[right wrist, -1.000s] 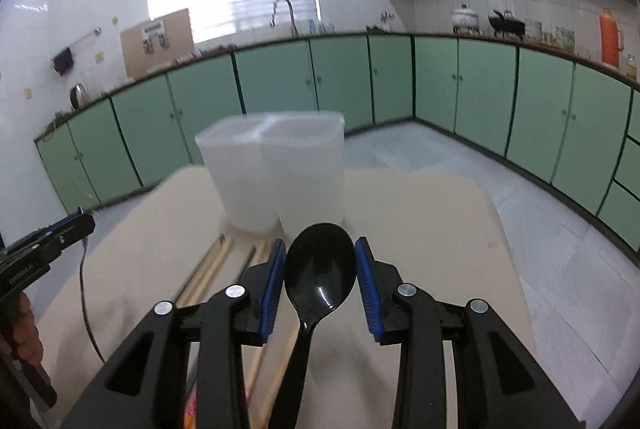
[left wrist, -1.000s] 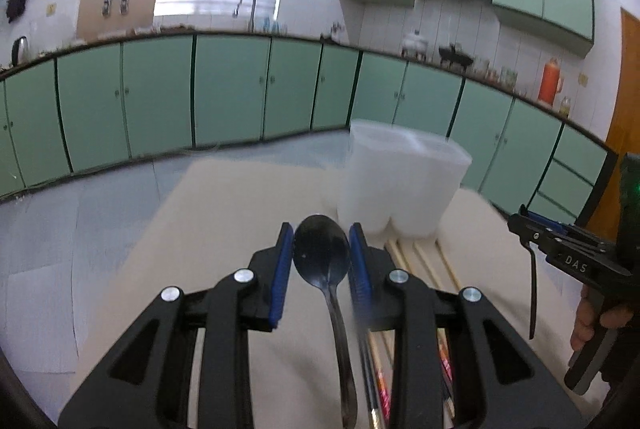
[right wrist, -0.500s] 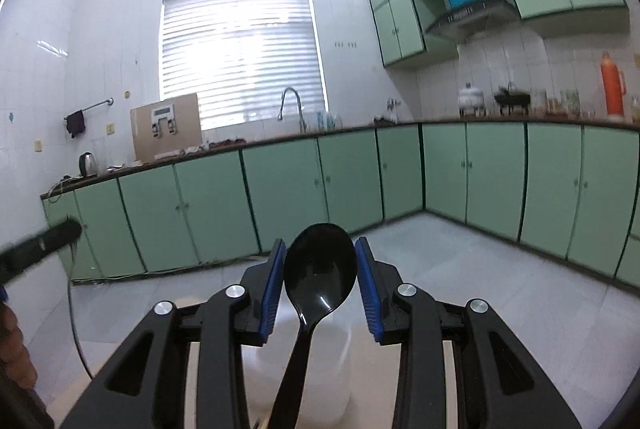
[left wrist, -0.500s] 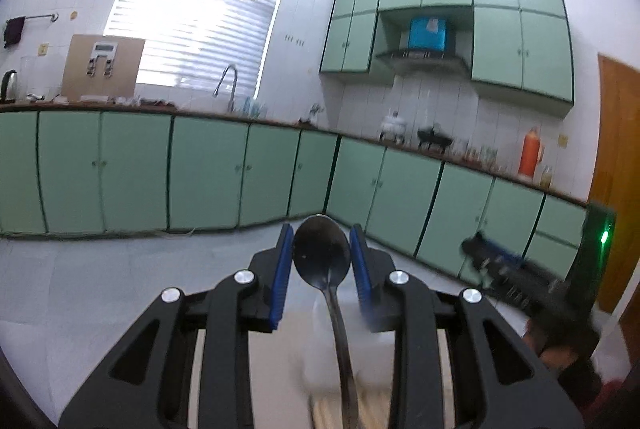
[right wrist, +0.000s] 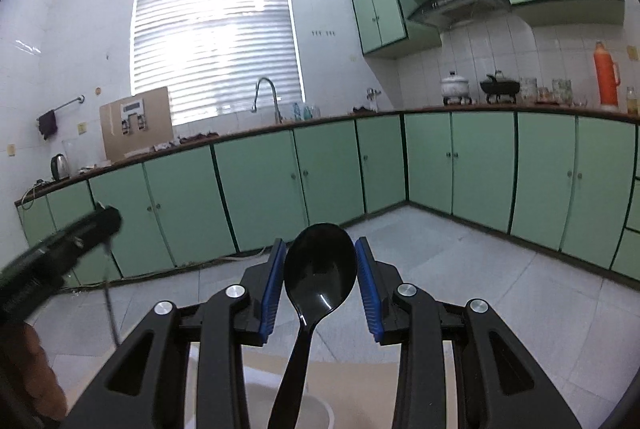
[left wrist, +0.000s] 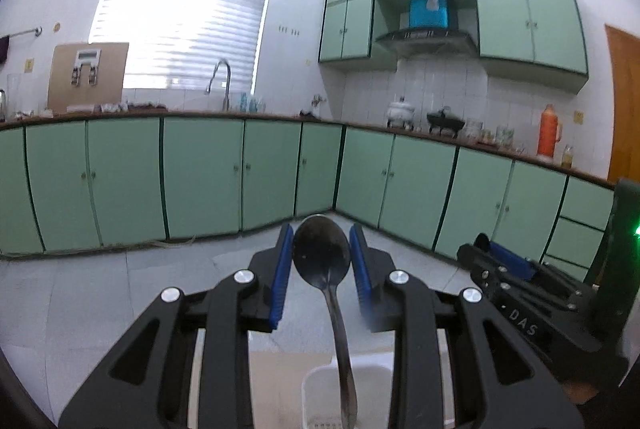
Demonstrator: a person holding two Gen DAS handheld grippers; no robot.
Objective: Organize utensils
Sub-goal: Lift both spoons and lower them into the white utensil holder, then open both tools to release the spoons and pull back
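My left gripper (left wrist: 322,267) is shut on a metal spoon (left wrist: 323,255), bowl up between the blue pads, its handle hanging down over the white utensil holder (left wrist: 320,381) at the bottom edge. My right gripper (right wrist: 320,275) is shut on a black plastic spoon (right wrist: 320,269), bowl up, handle pointing down toward the white holder's rim (right wrist: 320,409). Both grippers are tilted up toward the room. The right gripper also shows in the left wrist view (left wrist: 508,265); the left gripper shows blurred in the right wrist view (right wrist: 60,241).
The beige table (right wrist: 360,389) shows only as a strip below the right gripper. Green kitchen cabinets (left wrist: 200,177) and grey floor tiles (right wrist: 500,293) fill the background. The chopsticks on the table are out of view.
Both grippers have risen and tilted up, each still holding its spoon. The table and chopsticks dropped out of view; the white holder now sits just below the spoon handles.
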